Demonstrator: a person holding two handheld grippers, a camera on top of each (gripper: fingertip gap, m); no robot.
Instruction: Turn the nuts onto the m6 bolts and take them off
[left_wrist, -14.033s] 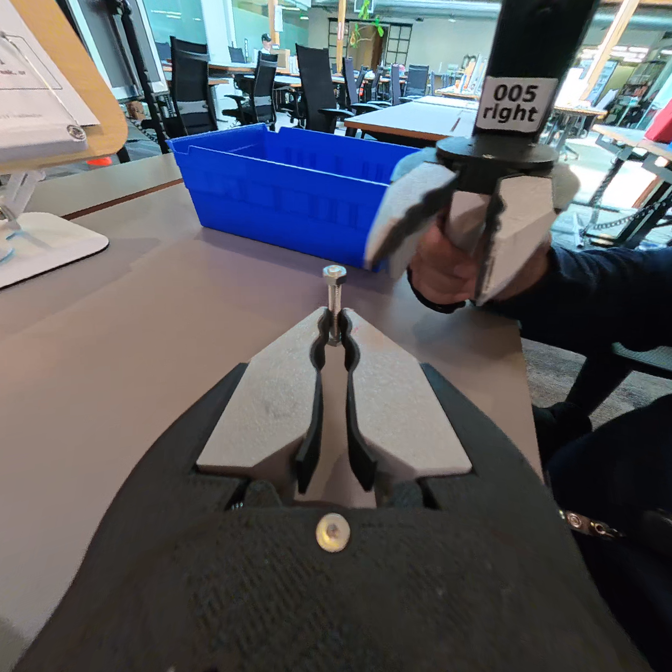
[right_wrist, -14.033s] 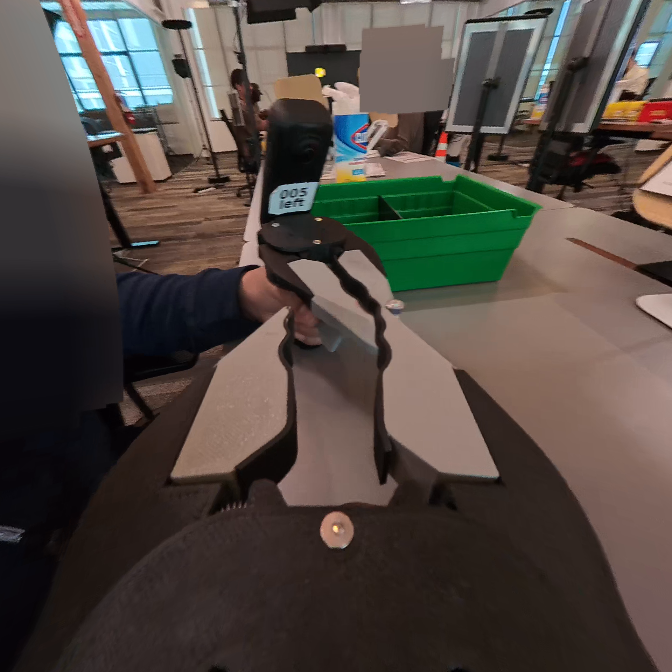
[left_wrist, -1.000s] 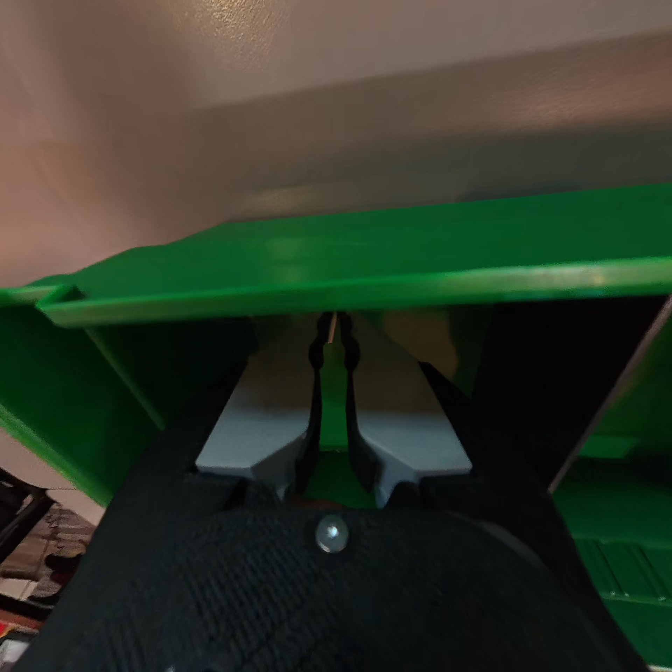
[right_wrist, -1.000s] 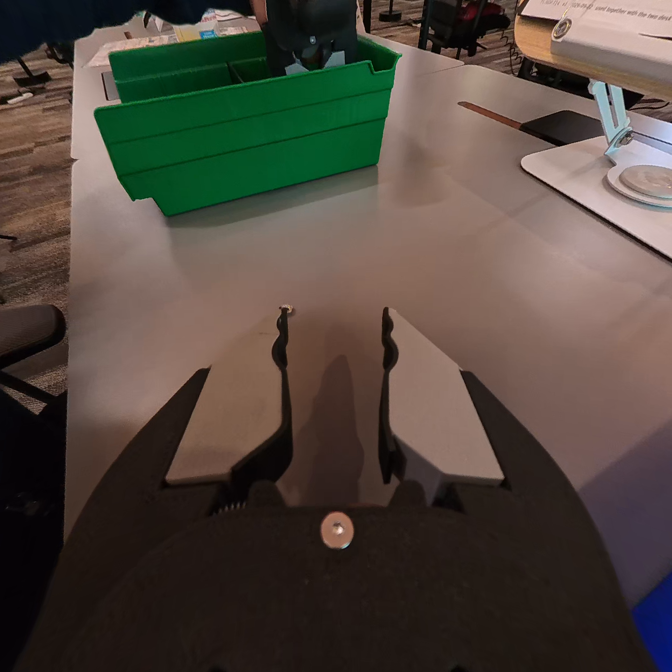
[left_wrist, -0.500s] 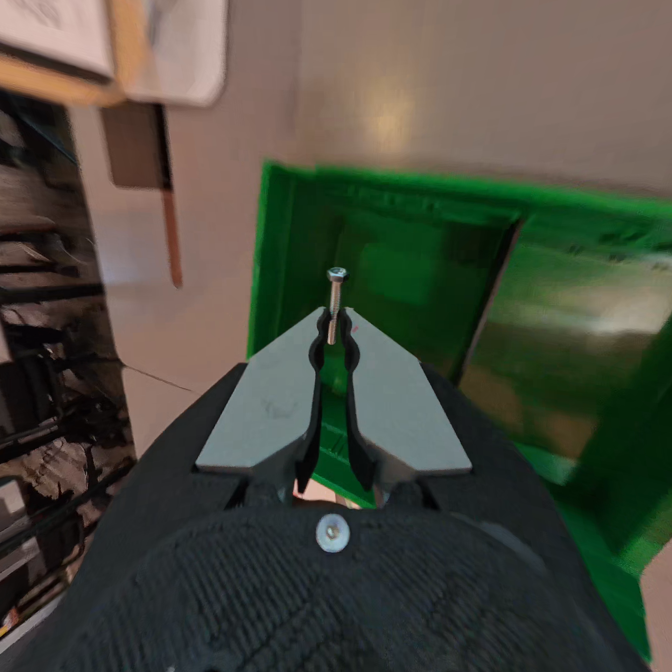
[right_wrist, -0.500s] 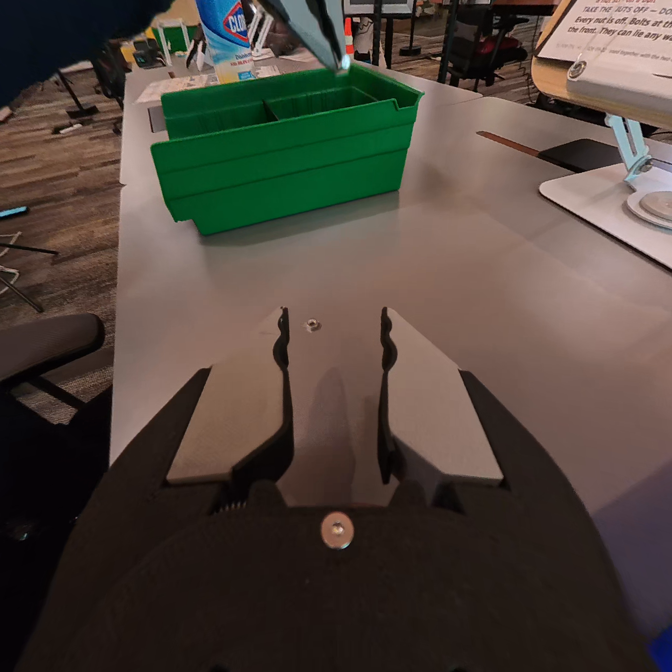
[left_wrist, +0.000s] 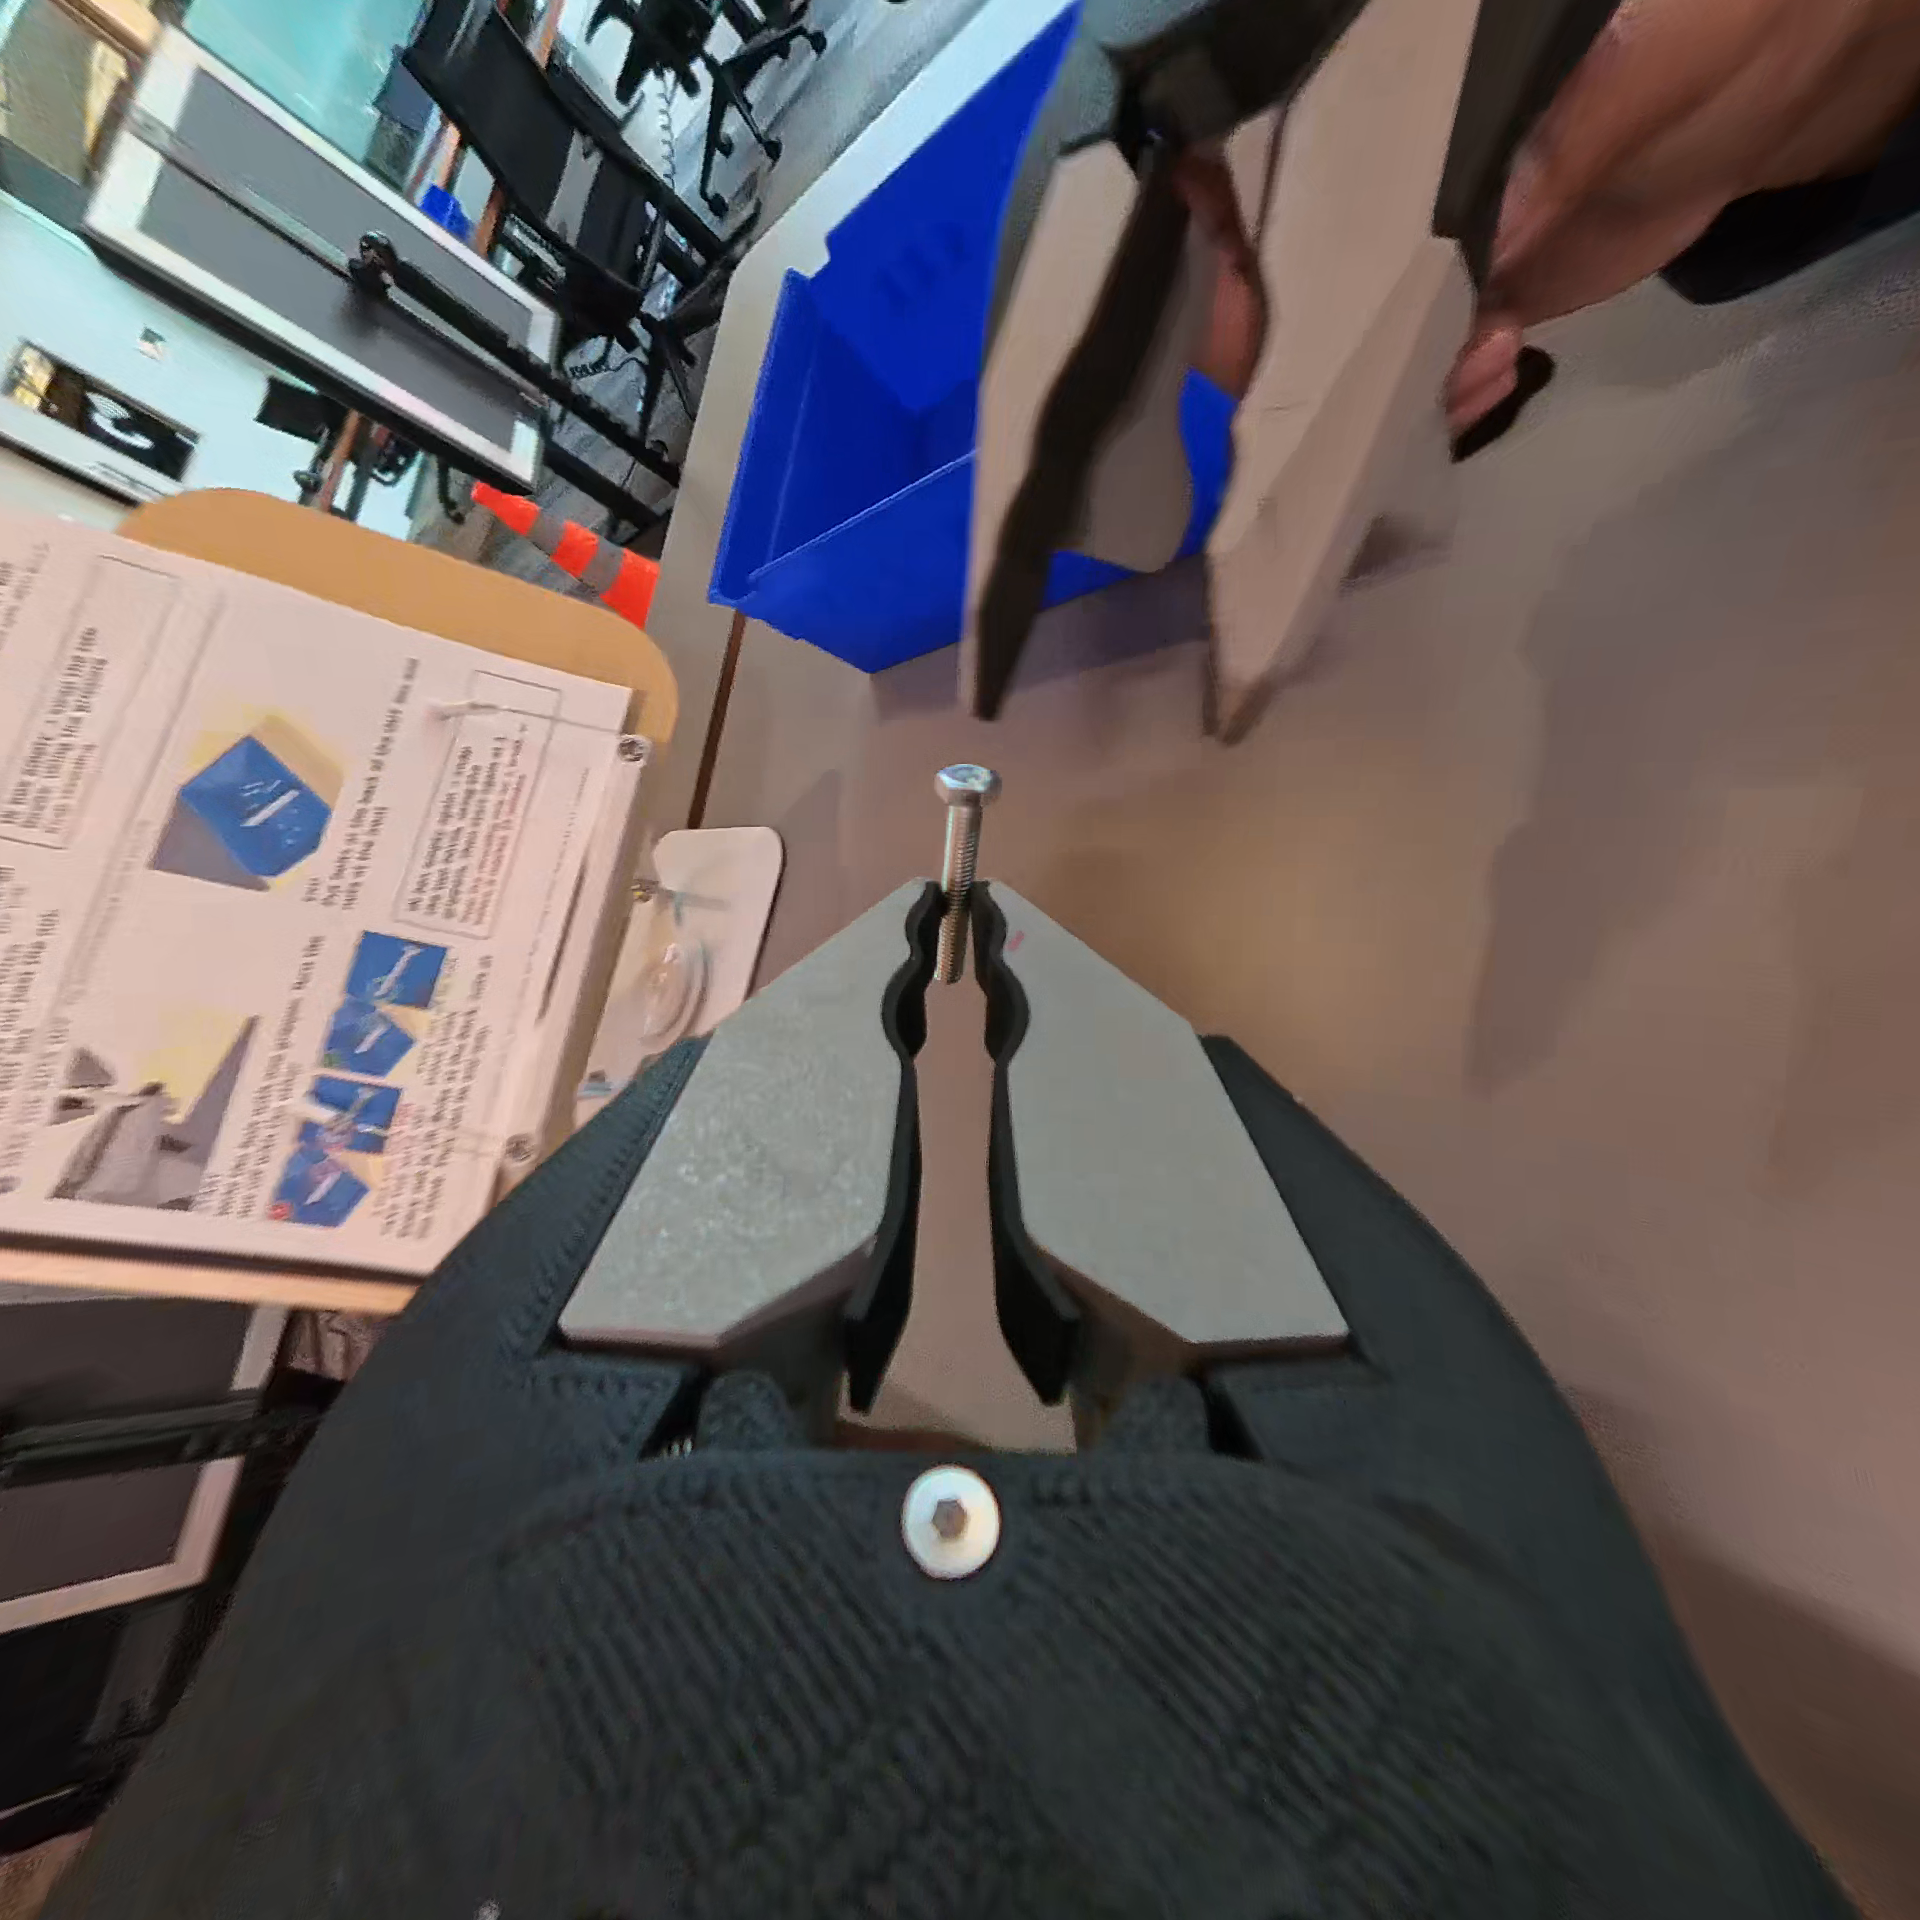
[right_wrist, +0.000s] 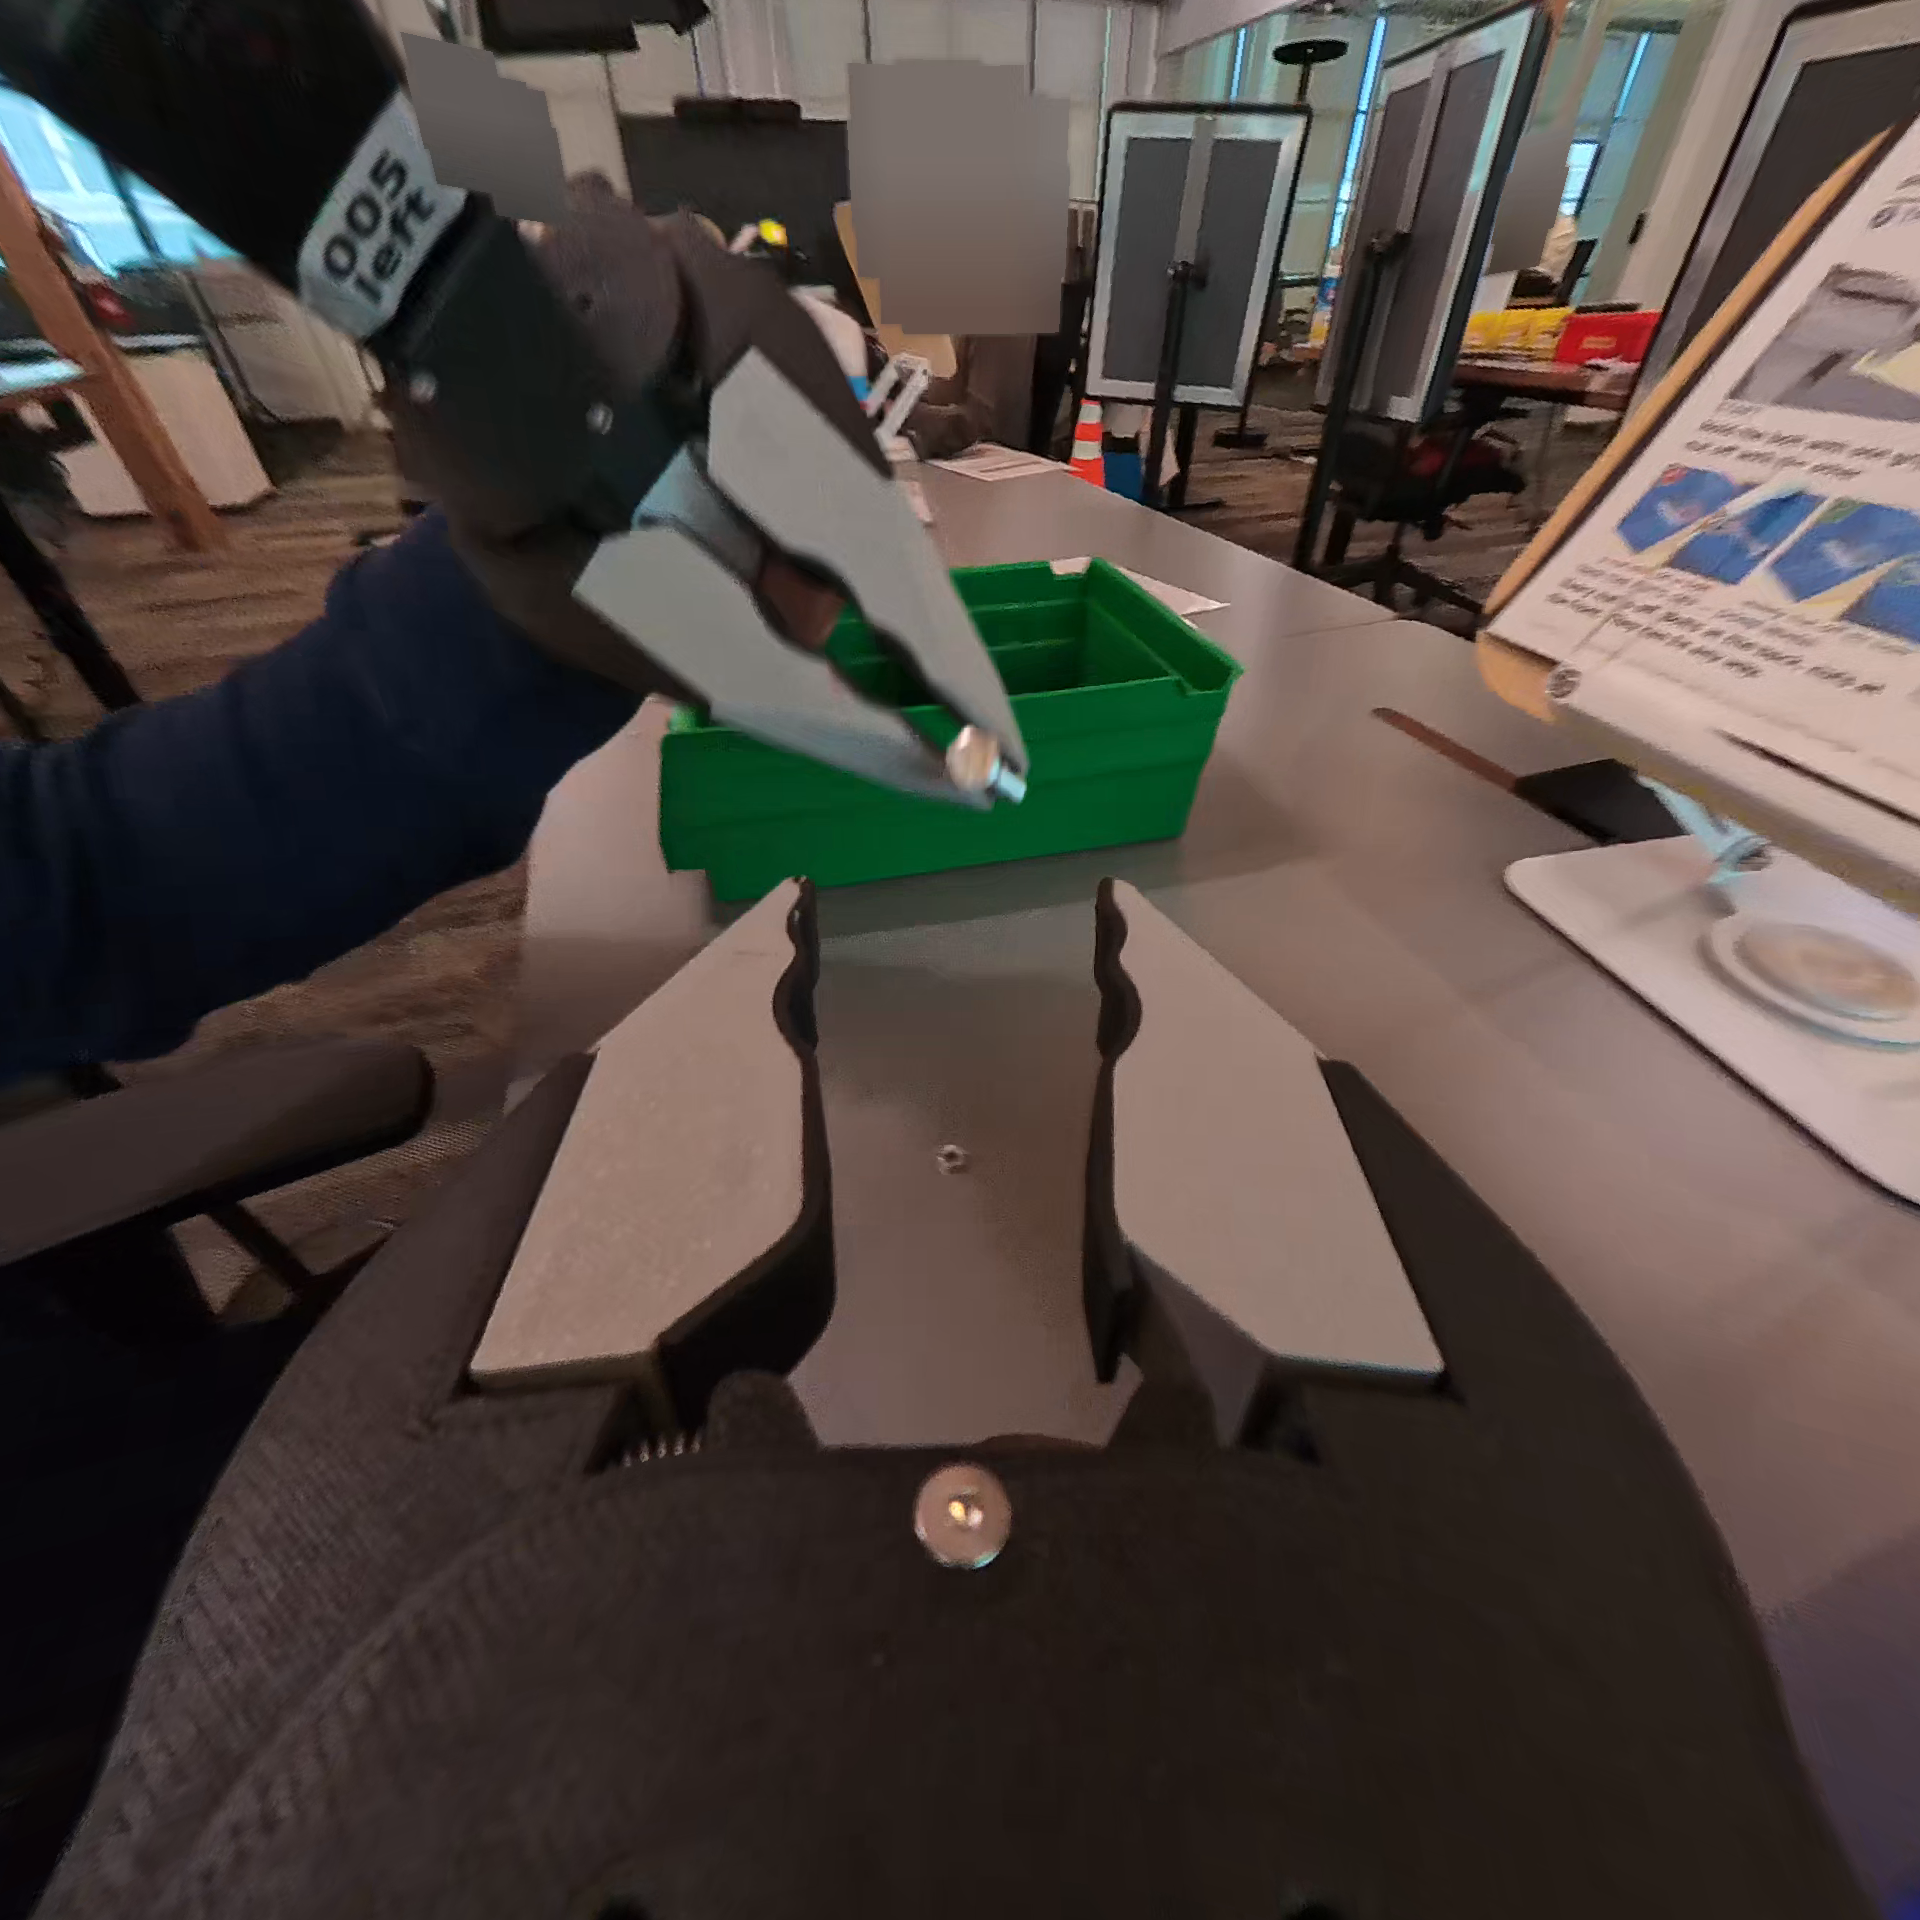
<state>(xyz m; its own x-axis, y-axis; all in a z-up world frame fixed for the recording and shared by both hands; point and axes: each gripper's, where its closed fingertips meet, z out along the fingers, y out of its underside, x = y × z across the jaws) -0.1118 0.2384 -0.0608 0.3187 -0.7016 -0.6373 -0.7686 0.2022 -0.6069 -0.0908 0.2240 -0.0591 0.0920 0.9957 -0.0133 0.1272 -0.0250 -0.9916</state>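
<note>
My left gripper (left_wrist: 958, 906) is shut on the threaded shank of a silver bolt (left_wrist: 962, 831), whose head points away from me, held in the air over the grey table (left_wrist: 1558, 1039). The right wrist view shows the same left gripper (right_wrist: 993, 779) with the bolt (right_wrist: 975, 767) in front of the green bin (right_wrist: 1039, 821). My right gripper (right_wrist: 954, 902) is open and empty above the table. A small silver nut (right_wrist: 947, 1156) lies on the table below, seen between its fingers. The right gripper (left_wrist: 1107, 717) also shows open just beyond the bolt head.
A blue bin (left_wrist: 883, 436) stands on the table behind the right gripper. An instruction sheet on a tilted stand (right_wrist: 1766, 499) with a white base (right_wrist: 1662, 977) is at the table's right side. A person's dark sleeve (right_wrist: 260, 748) reaches in from the left. My two grippers' fingertips are within a few centimetres of each other.
My left gripper has lifted the bolt out of the green bin and swung it toward the right gripper. My right gripper has stayed open and moved so the nut lies between its fingers in view.
</note>
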